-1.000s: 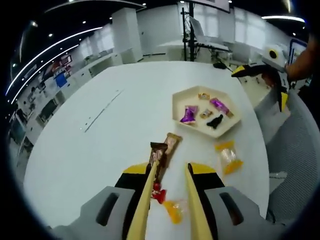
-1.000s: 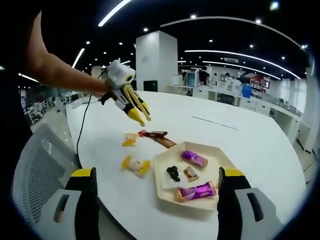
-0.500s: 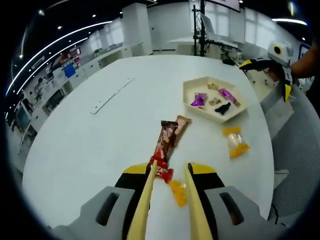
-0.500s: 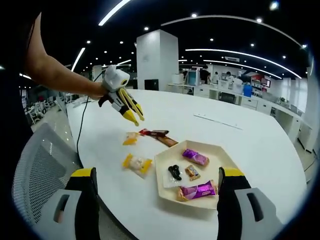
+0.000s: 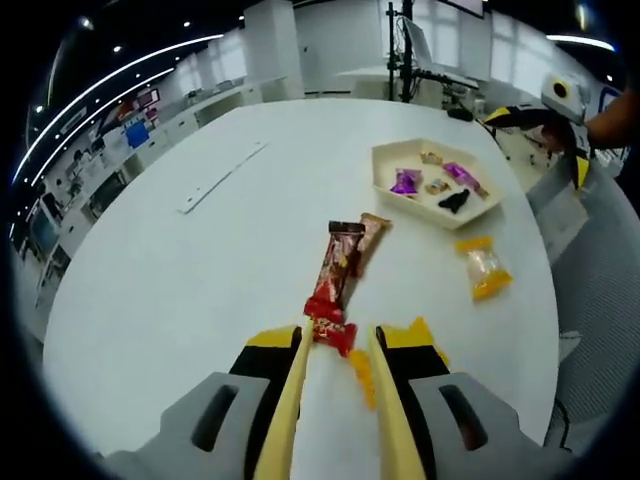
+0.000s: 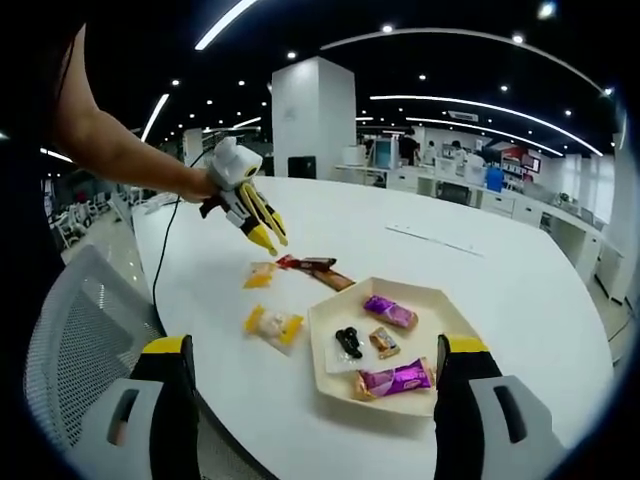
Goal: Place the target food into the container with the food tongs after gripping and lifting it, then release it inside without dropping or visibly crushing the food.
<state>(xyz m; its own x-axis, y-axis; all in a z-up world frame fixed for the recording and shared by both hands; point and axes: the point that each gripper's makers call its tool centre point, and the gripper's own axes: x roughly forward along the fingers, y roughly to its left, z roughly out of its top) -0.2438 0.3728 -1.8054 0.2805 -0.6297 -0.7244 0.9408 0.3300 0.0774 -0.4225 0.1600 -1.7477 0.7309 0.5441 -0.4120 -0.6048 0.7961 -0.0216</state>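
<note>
We had the left gripper (image 5: 337,345) hanging above the white table (image 5: 200,270) with the food tongs (image 5: 335,400) set in it, their two pale arms parted by a narrow gap and nothing between them. Just ahead of the tips lay the red-ended dark snack bar (image 5: 337,278), with a brown bar (image 5: 368,236) touching its far end; a small orange sweet (image 5: 362,372) lay by the right arm, partly hidden. Farther ahead and to the right sat the hexagonal tray (image 5: 476,214), already holding several wrapped pieces, and a yellow packet (image 5: 482,272) lay on the table short of it.

The right gripper (image 6: 310,420) stood wide and empty near the tray (image 6: 325,375).

We judged this the approach step, before any grip. Which piece was the target we could not tell. The next move called for lowering the tips astride it and closing gently.
</note>
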